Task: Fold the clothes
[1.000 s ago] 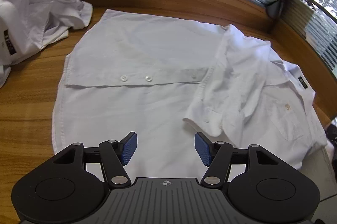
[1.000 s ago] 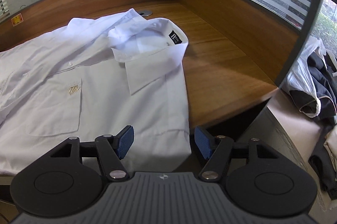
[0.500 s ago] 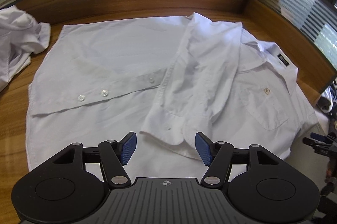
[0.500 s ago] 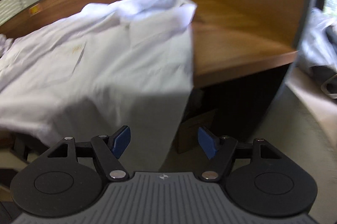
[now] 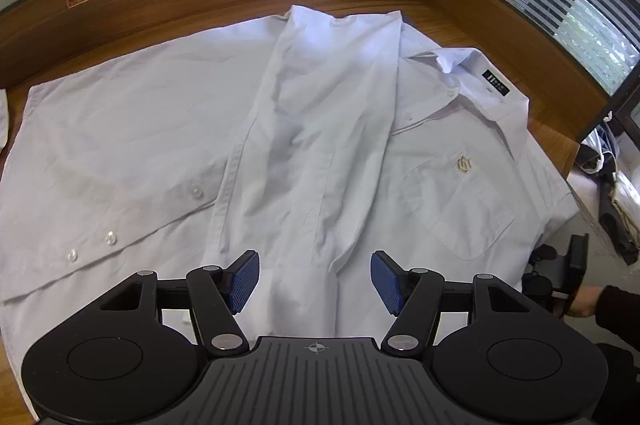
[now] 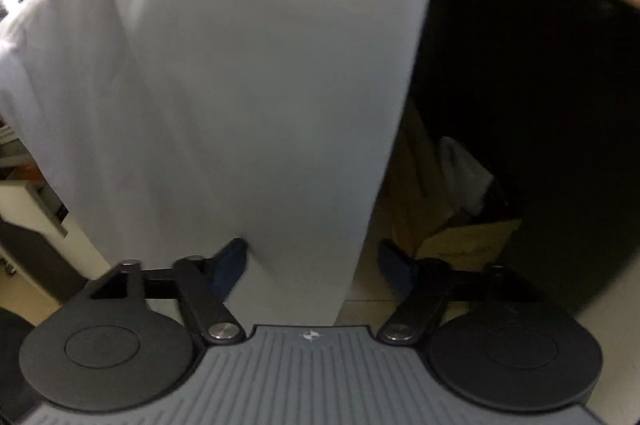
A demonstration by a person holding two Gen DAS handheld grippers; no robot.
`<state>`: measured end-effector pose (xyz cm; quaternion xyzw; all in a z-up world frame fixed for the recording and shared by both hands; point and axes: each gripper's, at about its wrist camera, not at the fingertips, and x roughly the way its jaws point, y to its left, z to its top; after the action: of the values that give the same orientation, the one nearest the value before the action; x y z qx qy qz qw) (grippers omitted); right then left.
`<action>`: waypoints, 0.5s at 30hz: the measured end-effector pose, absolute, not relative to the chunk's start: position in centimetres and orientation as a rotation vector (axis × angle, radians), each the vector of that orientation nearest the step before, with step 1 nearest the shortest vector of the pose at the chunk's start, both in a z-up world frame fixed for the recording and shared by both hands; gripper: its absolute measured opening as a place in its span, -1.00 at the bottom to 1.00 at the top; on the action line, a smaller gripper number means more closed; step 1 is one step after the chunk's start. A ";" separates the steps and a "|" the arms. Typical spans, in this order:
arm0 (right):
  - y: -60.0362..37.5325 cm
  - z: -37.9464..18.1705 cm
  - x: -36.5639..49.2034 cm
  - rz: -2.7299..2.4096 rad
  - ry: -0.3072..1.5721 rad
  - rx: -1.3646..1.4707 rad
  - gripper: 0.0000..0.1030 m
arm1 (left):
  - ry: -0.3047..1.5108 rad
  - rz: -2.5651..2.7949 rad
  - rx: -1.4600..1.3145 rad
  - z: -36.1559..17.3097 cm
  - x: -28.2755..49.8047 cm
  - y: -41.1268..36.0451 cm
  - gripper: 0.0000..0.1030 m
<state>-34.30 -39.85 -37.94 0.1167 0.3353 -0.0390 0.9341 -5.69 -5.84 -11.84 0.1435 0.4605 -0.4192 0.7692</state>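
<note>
Wood-grain counter point(image 5: 460, 21) is carrying a white dress shirt point(image 5: 132, 145), now centred in the left view; the crumpled white garment has slid almost out at left. Shirt cloth is thin, smooth, creased; sleeve folded across front, chest pocket point(image 5: 460, 201) with gold emblem. Right gripper point(image 6: 312, 261) has dropped below the counter edge, jaws just closing around the hanging hem, not pinching. Left gripper point(image 5: 314, 281) is hovering, jaws apart, empty.
</note>
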 end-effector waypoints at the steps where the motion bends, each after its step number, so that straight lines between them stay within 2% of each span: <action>1: -40.0 -38.1 -34.1 -0.053 0.690 0.253 -0.24 | 0.994 -0.917 0.318 -11.7 -5.8 -6.1 0.25; 2: -40.0 -38.2 -33.8 -0.026 0.703 0.266 -0.87 | 0.987 -0.922 0.327 -11.6 -5.9 -6.3 0.25; 3: -39.9 -38.2 -33.7 -0.002 0.717 0.279 -0.96 | 0.980 -0.927 0.332 -11.4 -6.1 -6.5 0.25; 8: -38.4 -34.8 -36.0 0.085 0.745 0.363 -0.98 | 0.938 -0.958 0.332 -9.9 -7.3 -6.6 0.25; 15: -36.5 -23.9 -40.6 0.252 0.656 0.504 -0.98 | 0.885 -1.065 0.329 -7.8 -9.9 -6.5 0.26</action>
<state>-40.63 -36.50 -23.89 0.2441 0.3181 0.1223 0.9079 -9.91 -6.52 -7.82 0.1511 0.4059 -0.4887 0.7574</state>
